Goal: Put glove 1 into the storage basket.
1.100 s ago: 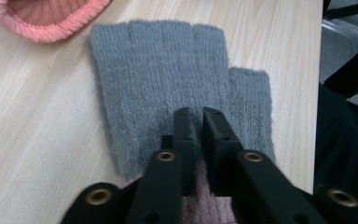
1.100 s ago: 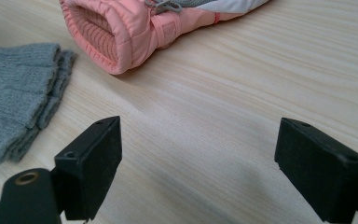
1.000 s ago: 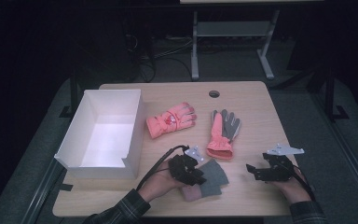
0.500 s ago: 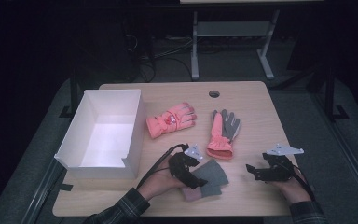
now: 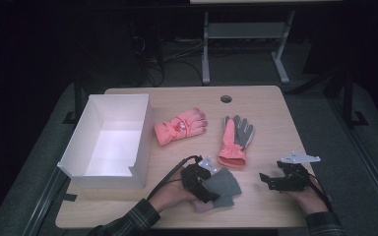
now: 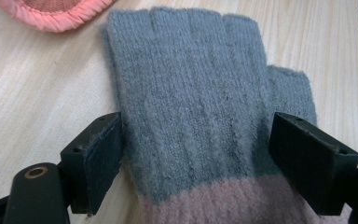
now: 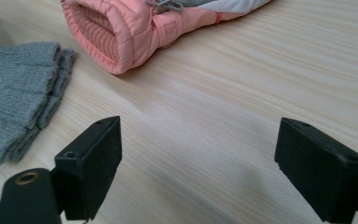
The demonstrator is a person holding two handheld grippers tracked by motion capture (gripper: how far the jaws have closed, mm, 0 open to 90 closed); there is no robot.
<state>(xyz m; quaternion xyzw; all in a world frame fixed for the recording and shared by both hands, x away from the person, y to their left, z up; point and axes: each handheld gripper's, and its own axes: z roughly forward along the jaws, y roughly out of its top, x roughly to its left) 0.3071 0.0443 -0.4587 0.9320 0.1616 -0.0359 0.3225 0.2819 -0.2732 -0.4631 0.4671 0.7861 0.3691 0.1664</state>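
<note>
1. Near the front edge of the pale wooden bench [image 5: 275, 105], at its middle: grey knitted fingerless glove with a dusty-pink cuff [image 6: 200, 102], lying flat, knit fingers toward the back edge.
2. Left gripper [image 6: 196, 149] straddling that glove low on the palm, just above the pink band; fingers [image 6: 95, 161] just been opening, now spread wide, the left pad at the glove's edge and barely brushing the wool, the right pad close beside the thumb side without pressing. Nothing pinched.
3. Judged step: letting go of the glove after laying it down. To do well: lift straight up off the bench before drawing back, so no fuzzy fibre catches on a pad and drags the glove askew.
4. Keep the spread as wide as it stands until clear; closing early would snag the cuff.
5. Right gripper [image 7: 200, 163] resting low over bare wood toward the front right corner, fingers [image 7: 91, 163] spread wide, holding and touching nothing.
6. Just beyond the grey glove, toward the bench centre: coral padded ski glove with a grey palm [image 5: 235, 140], cuff nearly touching the knit; a second coral ski glove [image 5: 181, 126] lying left of it.
7. Along the left edge: open white cardboard box [image 5: 81, 142], inside bare.
</note>
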